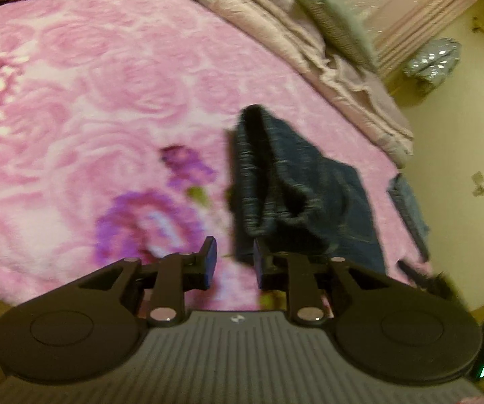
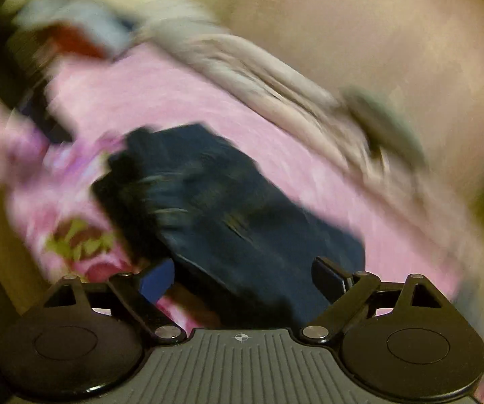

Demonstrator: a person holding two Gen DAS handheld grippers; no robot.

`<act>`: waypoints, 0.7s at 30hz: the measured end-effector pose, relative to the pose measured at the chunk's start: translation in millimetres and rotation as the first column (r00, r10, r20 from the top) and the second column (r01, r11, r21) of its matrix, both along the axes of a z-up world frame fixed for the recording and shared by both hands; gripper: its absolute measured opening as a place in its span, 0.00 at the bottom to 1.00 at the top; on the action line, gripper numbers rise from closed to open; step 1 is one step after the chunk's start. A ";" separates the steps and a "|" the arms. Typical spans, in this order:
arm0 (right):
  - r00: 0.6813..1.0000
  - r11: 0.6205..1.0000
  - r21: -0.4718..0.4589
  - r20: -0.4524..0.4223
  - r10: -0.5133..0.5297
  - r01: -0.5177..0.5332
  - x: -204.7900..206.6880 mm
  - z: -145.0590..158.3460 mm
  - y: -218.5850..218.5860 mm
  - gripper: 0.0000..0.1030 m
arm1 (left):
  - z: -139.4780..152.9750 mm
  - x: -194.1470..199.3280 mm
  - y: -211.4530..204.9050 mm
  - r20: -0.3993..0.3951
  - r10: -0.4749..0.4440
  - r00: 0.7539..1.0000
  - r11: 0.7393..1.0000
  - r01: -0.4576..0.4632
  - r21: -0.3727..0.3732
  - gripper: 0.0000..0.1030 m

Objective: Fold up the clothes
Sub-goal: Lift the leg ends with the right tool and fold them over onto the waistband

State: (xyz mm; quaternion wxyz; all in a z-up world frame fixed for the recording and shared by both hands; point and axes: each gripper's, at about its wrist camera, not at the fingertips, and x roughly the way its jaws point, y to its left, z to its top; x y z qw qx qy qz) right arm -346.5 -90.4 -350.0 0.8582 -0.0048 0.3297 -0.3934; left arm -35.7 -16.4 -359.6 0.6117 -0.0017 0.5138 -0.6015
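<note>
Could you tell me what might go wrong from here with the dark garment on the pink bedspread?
1. The dark garment lies near the pink bedspread's edge, with floor beyond; a careless tug might pull it off.
2. Both the left gripper and right gripper are open with nothing pinched, so the loose, bunched fold may slump open.
3. The right wrist view is heavily blurred, so a regrasp now could miss.

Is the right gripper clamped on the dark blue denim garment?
No; the right gripper stands wide open, its pads clear of the dark blue denim garment.
</note>
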 end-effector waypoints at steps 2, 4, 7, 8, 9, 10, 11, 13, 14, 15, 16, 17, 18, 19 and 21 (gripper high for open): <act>0.968 0.973 0.179 0.176 -0.177 0.145 -34.5 10.4 -21.7 0.86 | 7.3 -4.1 -3.6 -0.032 -0.006 0.999 1.000 0.005 -0.028 0.25; 0.877 0.899 0.360 0.311 -0.367 0.249 -70.8 13.9 -42.7 0.65 | 12.8 -7.9 -9.7 -0.062 -0.007 0.998 0.999 0.004 -0.046 0.30; 0.719 0.770 0.564 0.397 -0.570 0.299 -114.7 9.6 -66.8 0.65 | 17.5 -14.3 -22.6 -0.081 -0.005 0.997 0.999 0.001 -0.052 0.31; 0.684 0.745 0.595 0.409 -0.604 0.302 -122.7 8.3 -71.6 0.65 | 18.4 -16.7 -27.4 -0.075 -0.005 0.997 0.999 0.001 -0.050 0.32; 0.655 0.727 0.619 0.422 -0.627 0.297 -129.9 7.0 -75.3 0.65 | 18.1 -19.3 -32.0 -0.069 -0.004 0.998 0.999 0.001 -0.042 0.32; 0.632 0.714 0.639 0.434 -0.642 0.287 -134.9 6.0 -78.1 0.65 | 16.7 -21.2 -36.5 -0.076 -0.004 0.997 0.999 0.001 -0.038 0.32; 0.617 0.703 0.654 0.440 -0.653 0.279 -137.9 5.5 -80.1 0.65 | 15.2 -23.1 -41.0 -0.083 -0.004 0.997 0.999 0.001 -0.034 0.30; 0.590 0.684 0.680 0.447 -0.673 0.265 -143.0 4.9 -83.7 0.65 | 11.1 -25.4 -46.8 -0.080 0.003 0.997 0.999 -0.006 -0.033 0.12; 0.583 0.677 0.689 0.447 -0.678 0.258 -143.6 4.7 -84.9 0.65 | 9.7 -26.4 -48.1 -0.066 0.013 0.998 0.999 -0.015 -0.031 0.07; 0.582 0.673 0.693 0.445 -0.681 0.259 -143.3 4.2 -85.6 0.65 | 9.7 -26.9 -47.6 -0.043 0.007 0.999 0.999 -0.009 -0.038 0.04; 0.587 0.674 0.687 0.438 -0.681 0.270 -142.7 4.6 -85.8 0.62 | 8.7 -26.9 -46.0 -0.029 0.008 1.000 0.999 -0.009 -0.033 0.04; 0.599 0.674 0.683 0.424 -0.679 0.281 -140.7 1.5 -87.2 0.60 | 6.1 -26.3 -43.2 -0.018 0.004 1.000 1.000 -0.004 -0.022 0.03; 0.613 0.673 0.680 0.408 -0.677 0.290 -138.2 -3.0 -89.0 0.56 | 3.2 -25.1 -40.4 -0.014 0.003 1.000 1.000 -0.003 -0.013 0.03; 0.627 0.672 0.677 0.391 -0.674 0.300 -135.8 -7.6 -90.9 0.51 | -0.6 -24.0 -37.9 -0.009 -0.001 1.000 1.000 0.001 -0.007 0.03; 0.643 0.662 0.683 0.362 -0.675 0.310 -132.1 -19.0 -95.0 0.46 | -8.3 -24.2 -34.2 0.032 -0.021 0.999 1.000 0.021 0.004 0.04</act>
